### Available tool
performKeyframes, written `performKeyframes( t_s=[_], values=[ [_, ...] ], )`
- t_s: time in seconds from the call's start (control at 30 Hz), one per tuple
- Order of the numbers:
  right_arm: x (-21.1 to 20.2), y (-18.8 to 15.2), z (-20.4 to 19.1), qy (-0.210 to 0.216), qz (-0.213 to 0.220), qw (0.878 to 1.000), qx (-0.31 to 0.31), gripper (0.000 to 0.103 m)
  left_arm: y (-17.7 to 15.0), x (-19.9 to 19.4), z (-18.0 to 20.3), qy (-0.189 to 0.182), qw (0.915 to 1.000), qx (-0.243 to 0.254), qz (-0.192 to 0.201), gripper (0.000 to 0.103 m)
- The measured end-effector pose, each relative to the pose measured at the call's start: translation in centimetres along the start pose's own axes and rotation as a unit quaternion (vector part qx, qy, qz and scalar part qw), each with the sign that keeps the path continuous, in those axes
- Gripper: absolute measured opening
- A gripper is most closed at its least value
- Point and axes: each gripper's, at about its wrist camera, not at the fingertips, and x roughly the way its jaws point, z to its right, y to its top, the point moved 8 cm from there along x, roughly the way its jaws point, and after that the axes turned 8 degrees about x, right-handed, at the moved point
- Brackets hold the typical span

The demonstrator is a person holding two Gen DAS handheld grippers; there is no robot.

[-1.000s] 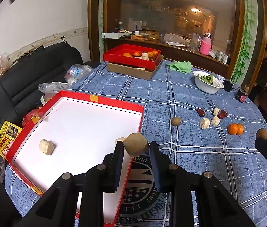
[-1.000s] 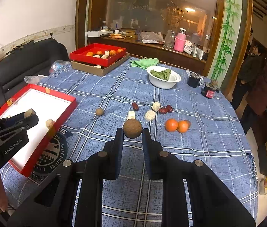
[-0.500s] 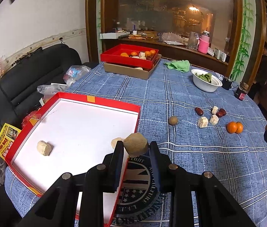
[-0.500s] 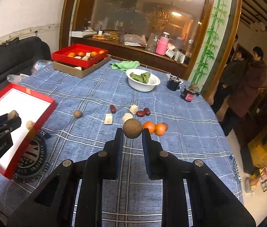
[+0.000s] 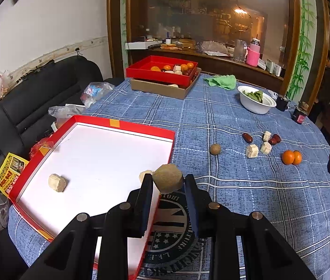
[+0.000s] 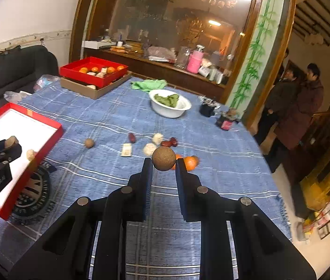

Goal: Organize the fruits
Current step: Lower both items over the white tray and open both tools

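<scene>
The left gripper (image 5: 167, 183) is clamped on a faceted brown fruit (image 5: 167, 178) above the near right edge of the red tray (image 5: 127, 126); released here, it could strike the rim and roll onto the tablecloth (image 5: 246, 191). The right gripper (image 6: 163, 163) pinches a round brown fruit (image 6: 163, 158) by its fingertips alone, so a jolt could drop it among the 2 oranges (image 6: 189, 162).

Black sofa (image 5: 36, 98), white wall (image 5: 48, 18), bamboo-painted pillar (image 6: 256, 53).

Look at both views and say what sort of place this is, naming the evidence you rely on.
Probably the dining or living room of a home. A table under a blue plaid tablecloth holds loose fruit, a black sofa stands beside it, and a wooden sideboard with a large mirror is cluttered with household items.
</scene>
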Motion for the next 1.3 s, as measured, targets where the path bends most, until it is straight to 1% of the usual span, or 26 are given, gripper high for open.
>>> performKeyframes(
  t_s=[0.13,0.2,0.3,0.43,0.57,0.63,0.67,0.8,0.87,0.93,1.0,1.1,1.3],
  values=[
    [0.3,-0.2,-1.5,0.043,-0.019,0.999,0.008,0.019,-0.4,0.2,-2.0,0.021,0.9997,-0.014,-0.006,0.027],
    [0.5,-0.2,-3.0,0.073,-0.029,0.997,0.008,0.019,-0.8,0.3,-3.6,0.035,0.9989,-0.029,-0.012,0.027],
    [0.7,-0.4,-5.9,0.123,-0.044,0.991,0.002,0.019,-1.7,1.0,-7.0,0.065,0.9959,-0.058,-0.025,0.027],
    [1.4,-0.7,-11.1,0.194,-0.068,0.979,-0.011,0.019,-2.9,2.1,-11.3,0.094,0.9902,-0.092,-0.046,0.027],
    [2.0,-1.0,-16.2,0.255,-0.09,0.963,-0.021,0.019,-3.8,2.9,-14.2,0.111,0.9863,-0.11,-0.054,0.027],
    [2.2,-1.2,-18.3,0.275,-0.097,0.956,-0.028,0.019,-4.2,3.5,-15.2,0.117,0.9842,-0.117,-0.061,0.027],
    [2.2,-1.1,-19.7,0.296,-0.099,0.95,-0.031,0.019,-4.4,3.8,-15.7,0.119,0.9835,-0.12,-0.065,0.027],
    [3.3,-1.1,-23.2,0.316,-0.108,0.941,-0.044,0.019,-5.1,4.7,-16.5,0.119,0.9822,-0.125,-0.075,0.027],
    [4.5,-1.2,-24.6,0.316,-0.117,0.94,-0.047,0.019,-5.3,5.1,-16.3,0.112,0.9831,-0.12,-0.081,0.027],
    [5.4,-1.4,-25.6,0.325,-0.129,0.936,-0.044,0.019,-5.4,5.1,-15.7,0.106,0.9847,-0.111,-0.083,0.027],
    [6.5,-1.7,-26.5,0.324,-0.139,0.935,-0.05,0.02,-5.4,5.3,-15.3,0.102,0.9856,-0.106,-0.084,0.027],
    [7.5,-2.1,-27.4,0.328,-0.153,0.931,-0.051,0.02,-5.5,5.5,-14.9,0.097,0.9862,-0.1,-0.09,0.027],
    [8.6,-2.7,-28.5,0.329,-0.167,0.928,-0.06,0.02,-6.0,6.0,-14.9,0.1,0.985,-0.094,-0.104,0.027]
  ],
)
